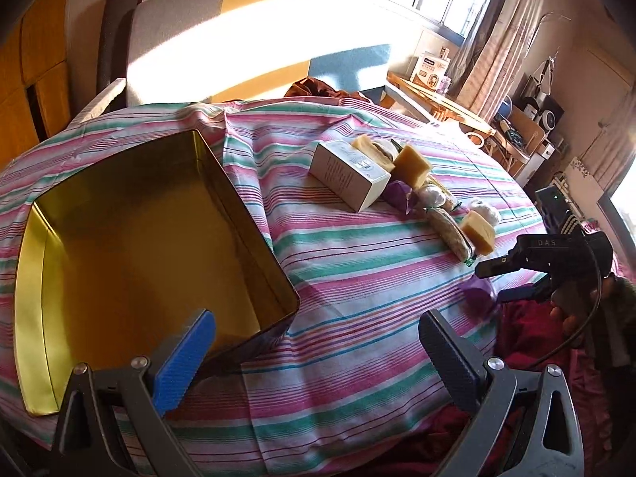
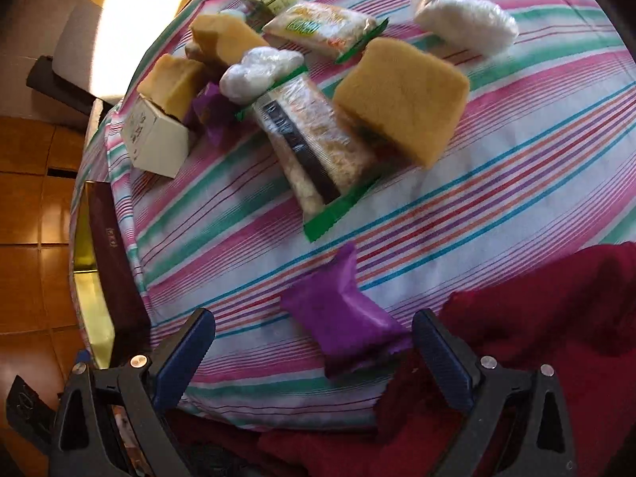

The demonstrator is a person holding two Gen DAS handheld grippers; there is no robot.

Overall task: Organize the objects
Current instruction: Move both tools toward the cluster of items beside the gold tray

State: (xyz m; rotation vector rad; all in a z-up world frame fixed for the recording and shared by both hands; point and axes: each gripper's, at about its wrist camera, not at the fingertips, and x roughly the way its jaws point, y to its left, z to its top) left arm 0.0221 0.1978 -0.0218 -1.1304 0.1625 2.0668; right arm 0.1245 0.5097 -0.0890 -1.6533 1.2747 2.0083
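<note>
An open gold tin box (image 1: pixel 151 238) sits on the striped cloth at the left; its edge shows in the right wrist view (image 2: pixel 89 290). My left gripper (image 1: pixel 318 351) is open and empty, just in front of the tin's near corner. My right gripper (image 2: pixel 314 351) is open, with a purple packet (image 2: pixel 342 318) lying on the cloth between its fingers, untouched. The same packet (image 1: pixel 477 292) and right gripper (image 1: pixel 497 282) show in the left wrist view. Farther off lie a white carton (image 2: pixel 153 141), yellow sponges (image 2: pixel 401 99), clear snack packs (image 2: pixel 318 143) and white wrapped bundles (image 2: pixel 465 20).
The striped cloth (image 1: pixel 357 286) covers a round table. A dark red cloth (image 2: pixel 556 318) lies at the near right edge. A sofa (image 1: pixel 238 47) stands behind the table, with a wooden desk (image 1: pixel 445 103) and clutter by the window at the right.
</note>
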